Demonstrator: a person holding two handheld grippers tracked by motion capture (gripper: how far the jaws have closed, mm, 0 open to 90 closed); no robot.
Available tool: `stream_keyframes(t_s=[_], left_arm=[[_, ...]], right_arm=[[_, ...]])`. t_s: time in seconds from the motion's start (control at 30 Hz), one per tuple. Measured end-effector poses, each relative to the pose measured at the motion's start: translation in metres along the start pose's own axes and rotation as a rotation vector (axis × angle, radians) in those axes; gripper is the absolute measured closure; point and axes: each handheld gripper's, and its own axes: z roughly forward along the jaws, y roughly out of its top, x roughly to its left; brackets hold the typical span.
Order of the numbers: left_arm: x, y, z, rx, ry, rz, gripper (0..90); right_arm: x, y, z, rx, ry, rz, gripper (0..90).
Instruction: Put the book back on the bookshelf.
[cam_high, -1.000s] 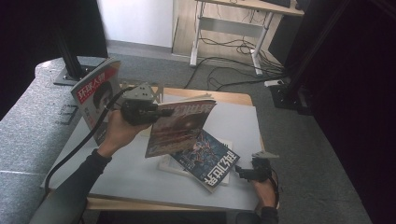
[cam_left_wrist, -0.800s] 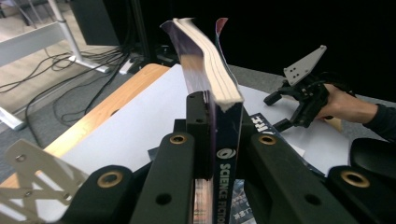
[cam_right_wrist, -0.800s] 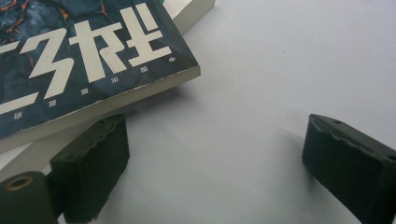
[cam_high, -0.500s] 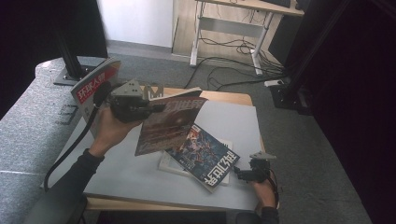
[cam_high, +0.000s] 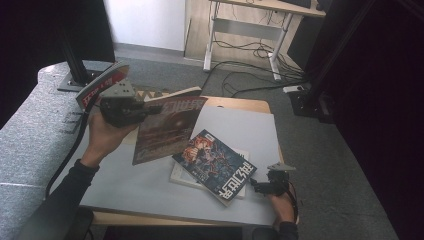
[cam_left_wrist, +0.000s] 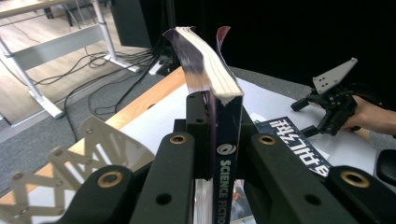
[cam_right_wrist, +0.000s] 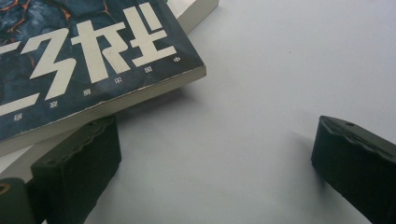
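Grey tabletop (cam_high: 235, 125), wooden-edged, on grey carpet; desk (cam_high: 260, 20) and cables far. Left gripper (cam_high: 131, 107) clenched on a book (cam_high: 167, 127), raised far left. Right gripper (cam_high: 260, 186) released near right, beside stacked books (cam_high: 215, 165).

Grey carpeted floor (cam_high: 320, 150) all round; beyond the left gripper, white-legged wooden desk (cam_high: 250, 30) with black cables (cam_high: 250, 70) trailing beneath.

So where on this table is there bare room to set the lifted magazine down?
The far right of the table, beyond the dark book, is bare, and so is the near left strip beside the book. The middle is crowded: that book lies on a white one, with the magazine hanging over it.
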Motion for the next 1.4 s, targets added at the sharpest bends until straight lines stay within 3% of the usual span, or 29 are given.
stream_keyframes(t_s=[0.7,1.2,1.4], left_arm=[[0.035,-0.016,-0.047,-0.006,0.155,-0.068,84.0],[0.056,-0.025,-0.072,-0.014,0.255,-0.125,84.0],[0.065,-0.030,-0.075,-0.014,0.284,-0.159,84.0]], right_arm=[[0.000,0.000,0.000,0.000,0.001,0.001,0.9],[0.000,0.000,0.000,-0.002,-0.001,0.001,0.9],[0.000,0.000,0.000,-0.002,-0.001,0.002,0.9]])
